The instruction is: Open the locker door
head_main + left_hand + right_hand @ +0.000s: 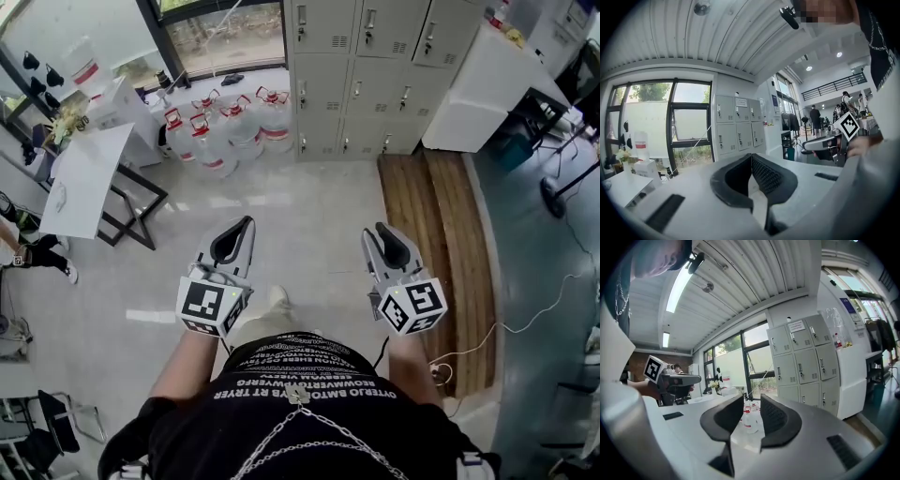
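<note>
A bank of grey lockers (366, 75) stands against the far wall, all doors closed, each with a small handle. It also shows in the left gripper view as lockers (738, 124) and in the right gripper view as lockers (806, 362). Both grippers are held out in front of the person's body, well short of the lockers. My left gripper (246, 223) has its tips touching, and the left gripper (751, 157) holds nothing. My right gripper (379, 230) stands open, and through the gap of the right gripper (752, 401) only distant bottles show.
Several large water jugs (230, 127) stand on the floor left of the lockers. A white table (80, 178) is at the left, a wooden platform (436, 244) at the right, a white cabinet (478, 84) beside the lockers. A cable (525, 319) trails over the floor.
</note>
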`<state>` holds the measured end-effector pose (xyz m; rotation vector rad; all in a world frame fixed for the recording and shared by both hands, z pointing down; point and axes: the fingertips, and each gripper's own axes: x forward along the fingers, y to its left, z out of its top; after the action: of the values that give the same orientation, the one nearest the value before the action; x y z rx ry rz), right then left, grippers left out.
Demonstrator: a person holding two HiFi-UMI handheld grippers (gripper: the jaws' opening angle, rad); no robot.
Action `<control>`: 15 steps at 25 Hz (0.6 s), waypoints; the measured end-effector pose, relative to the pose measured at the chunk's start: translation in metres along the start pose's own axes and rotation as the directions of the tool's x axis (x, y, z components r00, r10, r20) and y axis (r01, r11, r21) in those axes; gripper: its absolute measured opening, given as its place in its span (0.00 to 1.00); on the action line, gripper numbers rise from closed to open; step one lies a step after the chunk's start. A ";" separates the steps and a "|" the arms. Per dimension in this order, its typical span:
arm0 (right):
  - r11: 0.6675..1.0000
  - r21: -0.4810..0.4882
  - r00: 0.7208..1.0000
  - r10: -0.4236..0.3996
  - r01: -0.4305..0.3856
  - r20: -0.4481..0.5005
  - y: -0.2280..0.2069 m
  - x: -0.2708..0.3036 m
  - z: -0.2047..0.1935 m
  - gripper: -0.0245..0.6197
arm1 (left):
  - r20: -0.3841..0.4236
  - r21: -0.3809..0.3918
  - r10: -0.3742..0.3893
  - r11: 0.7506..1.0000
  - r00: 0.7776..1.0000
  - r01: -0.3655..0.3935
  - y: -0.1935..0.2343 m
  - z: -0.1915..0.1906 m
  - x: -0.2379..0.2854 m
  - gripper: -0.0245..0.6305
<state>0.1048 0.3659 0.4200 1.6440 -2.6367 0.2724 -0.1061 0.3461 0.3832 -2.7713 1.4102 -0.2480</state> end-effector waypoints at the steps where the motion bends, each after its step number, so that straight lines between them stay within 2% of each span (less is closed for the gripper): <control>1: 1.000 0.007 1.000 -0.006 0.006 -0.003 -0.003 0.003 -0.002 0.18 | -0.007 -0.003 -0.001 1.000 1.000 0.001 0.003 -0.003 0.002 0.04; 6: 1.000 0.014 1.000 -0.003 0.004 -0.014 -0.011 0.024 -0.006 0.22 | -0.012 -0.004 -0.017 1.000 1.000 0.017 0.017 -0.013 0.017 0.04; 9: 1.000 0.004 1.000 0.030 -0.030 -0.008 -0.006 0.046 -0.001 0.24 | -0.023 -0.039 -0.012 0.999 1.000 0.011 0.035 -0.024 0.031 0.04; 12: 0.998 -0.022 0.998 0.059 -0.059 -0.008 -0.004 0.069 0.012 0.25 | 0.001 -0.061 -0.014 0.998 1.000 0.014 0.052 -0.015 0.051 0.04; 15: 0.996 -0.045 0.997 0.073 -0.073 -0.007 -0.007 0.090 0.022 0.25 | 0.036 -0.040 -0.036 0.999 0.999 0.037 0.060 -0.003 0.072 0.04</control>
<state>0.0721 0.2795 0.4096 1.5339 -2.6821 0.2167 -0.1129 0.2530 0.3899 -2.8213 1.3735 -0.1717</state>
